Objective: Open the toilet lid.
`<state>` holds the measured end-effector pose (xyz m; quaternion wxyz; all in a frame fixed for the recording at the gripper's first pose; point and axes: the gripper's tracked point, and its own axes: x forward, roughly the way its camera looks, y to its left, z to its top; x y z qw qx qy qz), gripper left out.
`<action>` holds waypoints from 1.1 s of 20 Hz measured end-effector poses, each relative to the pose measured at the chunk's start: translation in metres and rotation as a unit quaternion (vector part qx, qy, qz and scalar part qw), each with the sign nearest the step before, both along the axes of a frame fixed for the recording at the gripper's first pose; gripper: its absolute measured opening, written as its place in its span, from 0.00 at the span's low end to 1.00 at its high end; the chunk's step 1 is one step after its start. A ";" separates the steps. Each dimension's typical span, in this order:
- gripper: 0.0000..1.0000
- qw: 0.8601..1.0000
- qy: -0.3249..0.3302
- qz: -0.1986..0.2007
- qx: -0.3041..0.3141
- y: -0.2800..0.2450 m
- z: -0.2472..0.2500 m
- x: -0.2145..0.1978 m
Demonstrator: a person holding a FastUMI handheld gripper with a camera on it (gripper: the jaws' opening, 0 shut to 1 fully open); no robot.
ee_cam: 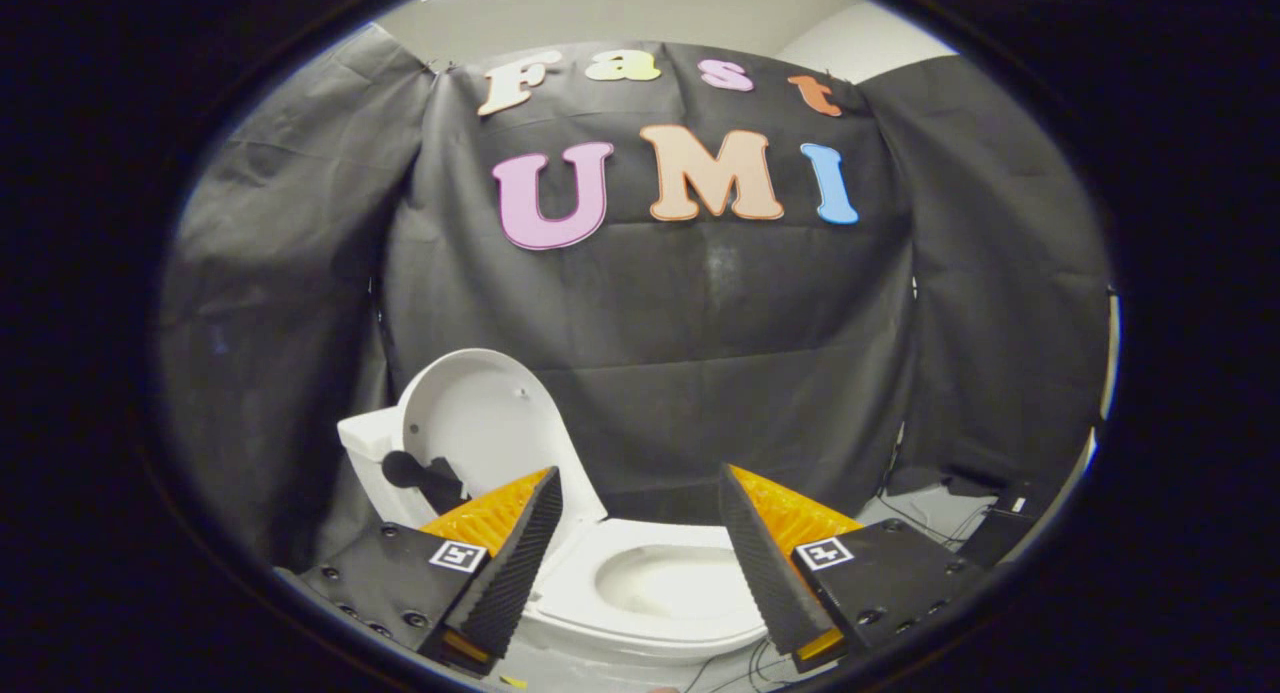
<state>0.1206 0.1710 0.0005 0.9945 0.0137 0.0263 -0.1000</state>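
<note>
Toilet lid: we are seeing it standing upright, ahead and left of our claw, which is gaping wide, gripping nothing.

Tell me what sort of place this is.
Likely a mock bathroom in a recording booth: a white toilet with its lid raised, black cloth wall behind, the open gripper empty.

We see the toilet lid standing upright against the tank, behind the seat and bowl. The bowl lies between and just beyond the claw, whose 2 fingers stand apart, touching nothing. Cables lie on the floor right of the toilet, before the booth wall.
</note>
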 end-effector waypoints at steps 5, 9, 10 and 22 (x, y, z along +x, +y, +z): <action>0.96 1.000 -0.003 0.009 0.019 0.004 0.002 0.003; 0.97 0.999 -0.022 0.019 0.026 0.010 0.016 0.004; 0.96 0.999 -0.024 0.024 0.024 0.013 0.019 0.005; 0.96 0.997 -0.044 0.054 0.041 0.021 0.034 -0.001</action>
